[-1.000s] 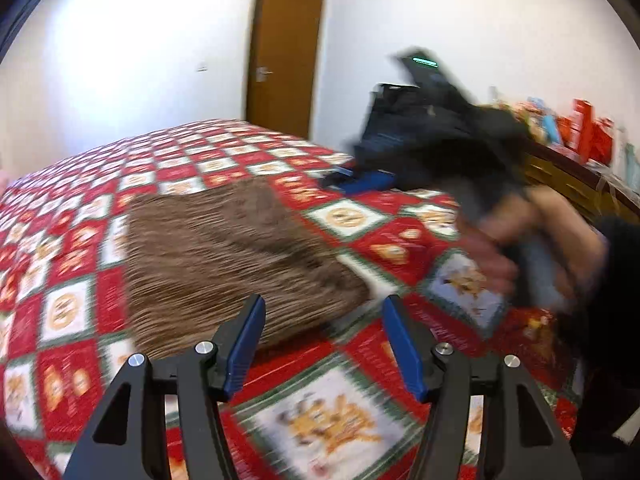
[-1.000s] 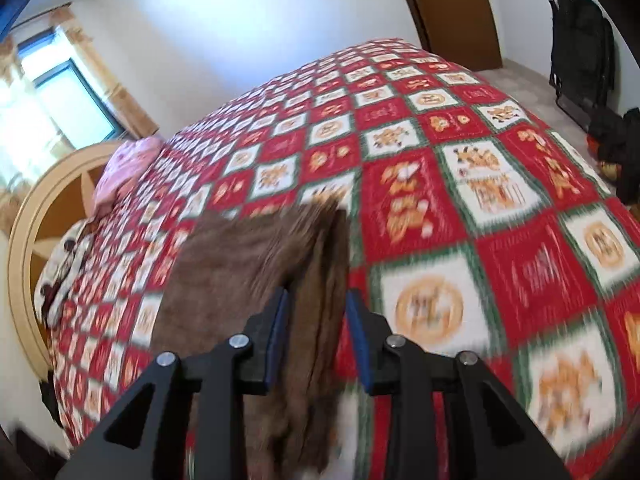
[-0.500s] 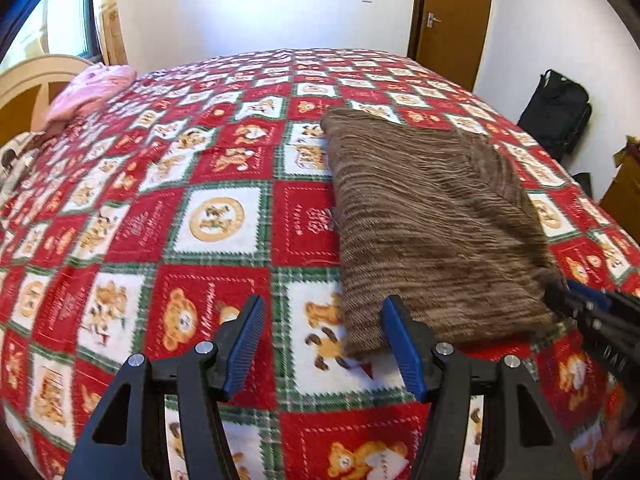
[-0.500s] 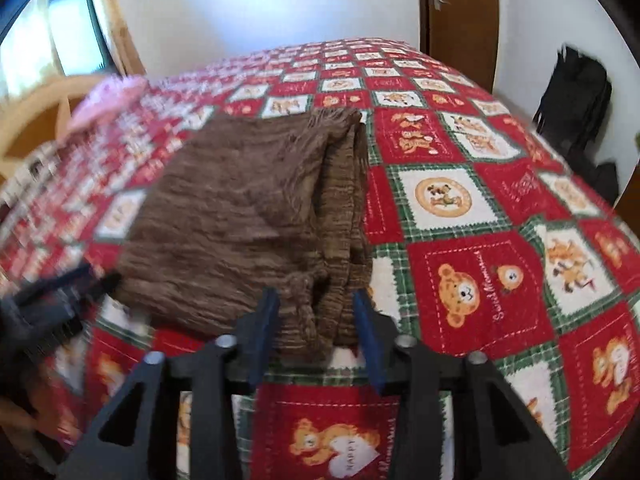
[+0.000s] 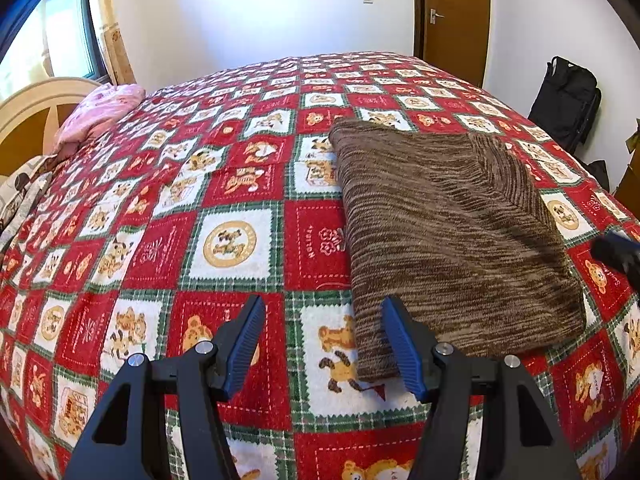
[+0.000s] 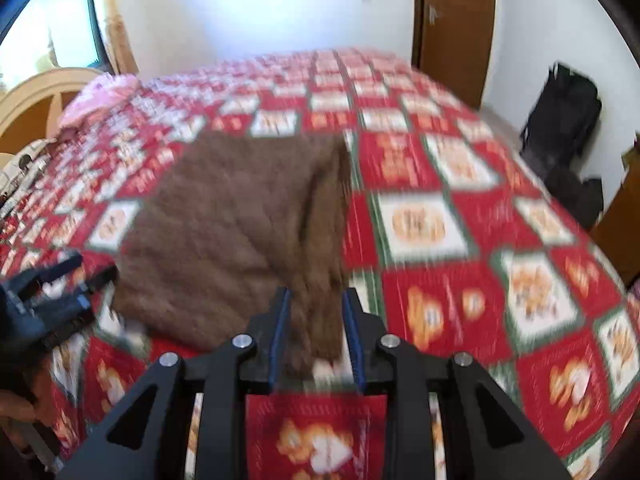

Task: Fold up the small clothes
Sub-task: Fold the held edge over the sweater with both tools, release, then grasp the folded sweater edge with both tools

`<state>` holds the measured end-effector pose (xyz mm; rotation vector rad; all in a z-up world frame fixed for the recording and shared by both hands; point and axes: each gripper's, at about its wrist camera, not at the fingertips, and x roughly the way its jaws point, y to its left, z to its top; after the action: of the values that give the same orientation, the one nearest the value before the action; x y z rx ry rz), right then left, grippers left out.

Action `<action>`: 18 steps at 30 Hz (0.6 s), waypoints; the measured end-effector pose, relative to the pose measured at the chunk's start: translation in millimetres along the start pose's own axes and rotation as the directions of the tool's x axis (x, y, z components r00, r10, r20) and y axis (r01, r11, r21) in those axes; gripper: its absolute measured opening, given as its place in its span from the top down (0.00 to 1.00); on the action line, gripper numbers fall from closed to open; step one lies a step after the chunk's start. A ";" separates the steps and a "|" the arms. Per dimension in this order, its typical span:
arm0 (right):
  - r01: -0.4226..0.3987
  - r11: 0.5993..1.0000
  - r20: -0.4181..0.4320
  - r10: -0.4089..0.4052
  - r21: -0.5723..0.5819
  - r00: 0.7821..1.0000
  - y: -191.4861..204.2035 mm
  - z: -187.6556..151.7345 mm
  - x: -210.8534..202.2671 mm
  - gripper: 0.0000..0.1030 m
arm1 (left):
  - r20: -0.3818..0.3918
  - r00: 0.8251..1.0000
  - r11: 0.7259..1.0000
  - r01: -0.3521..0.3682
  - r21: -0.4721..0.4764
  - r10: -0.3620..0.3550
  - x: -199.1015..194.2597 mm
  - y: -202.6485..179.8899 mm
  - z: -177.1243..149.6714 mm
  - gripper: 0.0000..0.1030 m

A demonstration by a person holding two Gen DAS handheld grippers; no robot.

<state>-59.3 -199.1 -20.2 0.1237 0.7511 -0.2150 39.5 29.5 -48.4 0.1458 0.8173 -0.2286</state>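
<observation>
Since half a second ago both hand-held grippers have drawn back slightly from the folded brown knit garment [image 5: 452,240] on the bed [image 5: 240,240], left hand-held gripper [image 5: 322,344] released, right hand-held gripper [image 6: 316,328] parted around its near edge, apparently ungripped.

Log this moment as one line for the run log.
brown knit garment: folded, flat on teddy-bear bedspread | left gripper: open, empty, at near-left corner | right gripper: open, straddling near-right edge, blurred
</observation>
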 end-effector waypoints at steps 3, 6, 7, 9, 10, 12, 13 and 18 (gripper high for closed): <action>-0.019 1.000 0.005 0.019 -0.004 1.000 8.8 17.1 17.1 0.71 | 0.004 1.000 1.000 0.009 -0.020 -0.009 0.3 1.3 2.5 0.40; -0.050 0.998 -0.020 0.049 -0.040 0.999 24.4 22.6 37.7 0.71 | -0.022 1.000 0.999 0.012 -0.053 -0.013 8.5 3.0 2.9 0.40; -0.042 0.996 -0.028 0.040 -0.073 0.999 32.2 23.1 46.1 0.71 | -0.030 0.999 0.998 0.015 -0.061 -0.017 10.8 3.1 2.8 0.40; -0.003 0.992 -0.029 -0.001 -0.123 1.000 40.8 20.8 55.9 0.74 | -0.041 0.999 0.997 0.018 -0.073 -0.021 16.6 3.4 2.3 0.40; 0.031 0.989 -0.037 -0.037 -0.144 0.999 41.9 19.2 62.5 0.76 | -0.045 0.999 0.998 0.010 -0.069 -0.013 19.2 2.9 2.4 0.40; 0.096 0.987 -0.066 -0.106 -0.132 0.992 31.7 17.3 76.3 0.80 | -0.050 0.999 0.998 -0.002 -0.055 -0.001 23.4 0.9 3.1 0.40; 0.112 0.989 -0.085 -0.121 -0.102 0.989 20.6 16.5 85.1 0.80 | -0.051 0.999 0.999 -0.004 -0.050 0.002 25.5 -0.1 3.4 0.40; 0.119 0.993 -0.096 -0.119 -0.007 0.988 -14.8 27.1 97.1 0.76 | -0.065 0.998 0.999 -0.008 -0.040 0.005 33.7 -3.9 7.4 0.40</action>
<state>24.2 -233.0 -67.8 0.0889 0.8553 -0.3237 66.0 19.2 -68.4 0.1180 0.8853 -0.2019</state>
